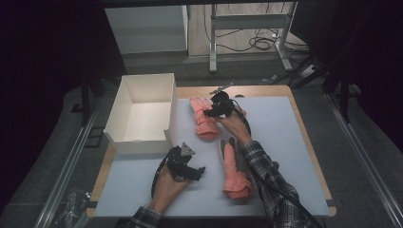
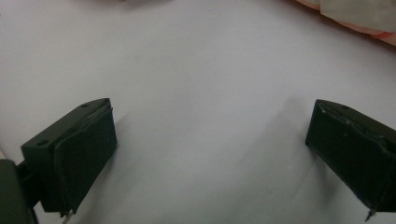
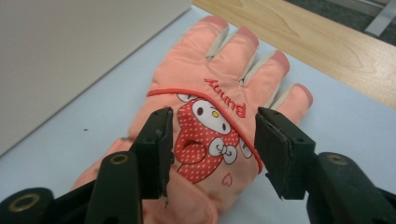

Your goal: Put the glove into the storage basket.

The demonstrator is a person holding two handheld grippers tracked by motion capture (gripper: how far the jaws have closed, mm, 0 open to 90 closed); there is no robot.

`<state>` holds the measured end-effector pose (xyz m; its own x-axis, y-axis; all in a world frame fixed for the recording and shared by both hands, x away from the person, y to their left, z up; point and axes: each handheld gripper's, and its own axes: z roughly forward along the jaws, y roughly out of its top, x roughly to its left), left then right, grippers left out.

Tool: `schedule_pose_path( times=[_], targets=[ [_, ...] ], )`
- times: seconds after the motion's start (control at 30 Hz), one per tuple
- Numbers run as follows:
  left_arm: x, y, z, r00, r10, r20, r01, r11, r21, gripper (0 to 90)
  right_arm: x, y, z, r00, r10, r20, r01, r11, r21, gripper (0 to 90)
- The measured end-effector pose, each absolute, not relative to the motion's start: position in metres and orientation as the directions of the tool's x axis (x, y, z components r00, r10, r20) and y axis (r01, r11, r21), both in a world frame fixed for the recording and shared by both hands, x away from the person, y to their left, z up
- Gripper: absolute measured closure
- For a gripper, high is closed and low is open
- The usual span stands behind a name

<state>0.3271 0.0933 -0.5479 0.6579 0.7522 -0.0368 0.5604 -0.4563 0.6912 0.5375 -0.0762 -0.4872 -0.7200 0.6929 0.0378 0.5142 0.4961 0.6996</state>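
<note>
Right hand-held gripper [image 3: 212, 151] gapes over pink glove [image 3: 210, 107], seemingly untouching, beside box wall [image 3: 70, 56]

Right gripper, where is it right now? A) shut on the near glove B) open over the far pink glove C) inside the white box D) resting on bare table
B: the right gripper has its jaws spread apart on either side of the cartoon print on the far pink glove, not closed on it, beside the white box.

Table [image 1: 285, 92], white mat [image 1: 280, 137]: box [image 1: 142, 114], two gloves [image 1: 204, 118].
</note>
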Motion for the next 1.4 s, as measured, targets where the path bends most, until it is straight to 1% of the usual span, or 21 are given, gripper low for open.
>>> schedule_pose_path(
  times=[0.13, 0.17, 0.23, 0.3, 0.4, 0.5, 0.57, 0.73, 0.87, 1.4],
  targets=[
    [0.327, 0.093, -0.548, 0.659, 0.752, -0.035, 0.559, -0.457, 0.691, 1.9, 0.543, -0.069, -0.499, -0.721, 0.692, 0.02, 0.524, 0.527, 0.669, 45.2],
    [0.327, 0.093, -0.548, 0.659, 0.751, -0.035, 0.559, -0.458, 0.691, 1.9, 0.543, -0.069, -0.501, -0.724, 0.69, 0.011, 0.522, 0.538, 0.662, 46.6],
    [0.327, 0.093, -0.548, 0.659, 0.751, -0.035, 0.559, -0.458, 0.691, 1.9, 0.546, -0.068, -0.506, -0.725, 0.687, 0.038, 0.54, 0.533, 0.651, 52.3],
    [0.327, 0.093, -0.548, 0.659, 0.751, -0.035, 0.559, -0.458, 0.691, 1.9, 0.548, -0.07, -0.507, -0.722, 0.687, 0.08, 0.563, 0.517, 0.645, 61.0],
    [0.327, 0.093, -0.548, 0.659, 0.751, -0.035, 0.559, -0.458, 0.691, 1.9, 0.545, -0.068, -0.507, -0.721, 0.689, 0.075, 0.562, 0.517, 0.646, 73.3],
    [0.327, 0.093, -0.548, 0.659, 0.752, -0.035, 0.559, -0.457, 0.691, 1.9, 0.541, -0.067, -0.503, -0.722, 0.69, 0.05, 0.549, 0.526, 0.65, 80.9],
    [0.327, 0.093, -0.548, 0.659, 0.752, -0.036, 0.559, -0.457, 0.691, 1.9, 0.54, -0.068, -0.5, -0.717, 0.694, 0.065, 0.554, 0.51, 0.657, 83.5],
    [0.327, 0.093, -0.548, 0.658, 0.752, -0.037, 0.56, -0.456, 0.691, 1.9, 0.537, -0.074, -0.493, -0.717, 0.691, 0.098, 0.564, 0.491, 0.663, 85.2],
    [0.327, 0.093, -0.548, 0.659, 0.752, -0.035, 0.559, -0.458, 0.691, 1.9, 0.53, -0.077, -0.485, -0.728, 0.678, 0.1, 0.552, 0.494, 0.672, 85.3],
    [0.327, 0.093, -0.548, 0.657, 0.753, -0.037, 0.56, -0.456, 0.692, 1.9, 0.497, -0.091, -0.444, -0.776, 0.609, 0.163, 0.518, 0.469, 0.715, 85.1]
  ],
)
